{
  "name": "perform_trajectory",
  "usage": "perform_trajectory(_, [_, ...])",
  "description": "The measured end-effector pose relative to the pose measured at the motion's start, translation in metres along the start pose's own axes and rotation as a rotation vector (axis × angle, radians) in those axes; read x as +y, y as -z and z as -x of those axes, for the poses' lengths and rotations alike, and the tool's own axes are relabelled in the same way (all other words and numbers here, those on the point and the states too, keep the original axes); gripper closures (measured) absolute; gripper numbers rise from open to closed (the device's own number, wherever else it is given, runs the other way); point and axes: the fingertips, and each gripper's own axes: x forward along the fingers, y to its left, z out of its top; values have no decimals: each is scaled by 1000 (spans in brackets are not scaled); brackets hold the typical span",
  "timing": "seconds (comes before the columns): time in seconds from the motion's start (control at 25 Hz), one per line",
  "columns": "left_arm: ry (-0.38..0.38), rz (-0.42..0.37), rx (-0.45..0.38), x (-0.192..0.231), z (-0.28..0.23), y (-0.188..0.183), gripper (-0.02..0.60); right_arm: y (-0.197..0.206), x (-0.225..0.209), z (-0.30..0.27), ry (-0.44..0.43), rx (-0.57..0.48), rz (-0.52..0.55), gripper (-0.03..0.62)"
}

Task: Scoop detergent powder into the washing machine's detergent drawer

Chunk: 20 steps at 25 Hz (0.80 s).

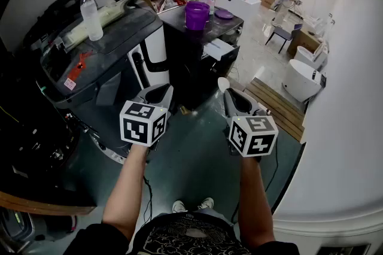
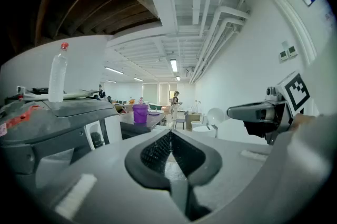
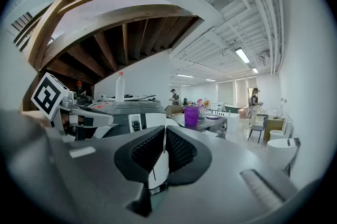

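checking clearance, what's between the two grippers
Nothing stands between the left gripper and right gripper; the head view shows only floor below the gap. The right one holds a white scoop.

No word, number or brand can be read anywhere. The cubes on the left gripper (image 1: 157, 94) and the right gripper (image 1: 237, 102) carry black-and-white square markers, which are patterns, not letters. A small pale sticker (image 1: 70, 84) on the lid of the grey machine (image 1: 114, 44) bears print too small to read. The light print on the person's black shirt (image 1: 188, 236) cannot be made out either.
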Motion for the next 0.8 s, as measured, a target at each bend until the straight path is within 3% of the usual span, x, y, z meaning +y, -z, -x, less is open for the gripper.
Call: perform_trajectory(0.8, [34, -21, 18, 10, -58, -4, 581, 0, -29, -45, 5, -4, -37, 556])
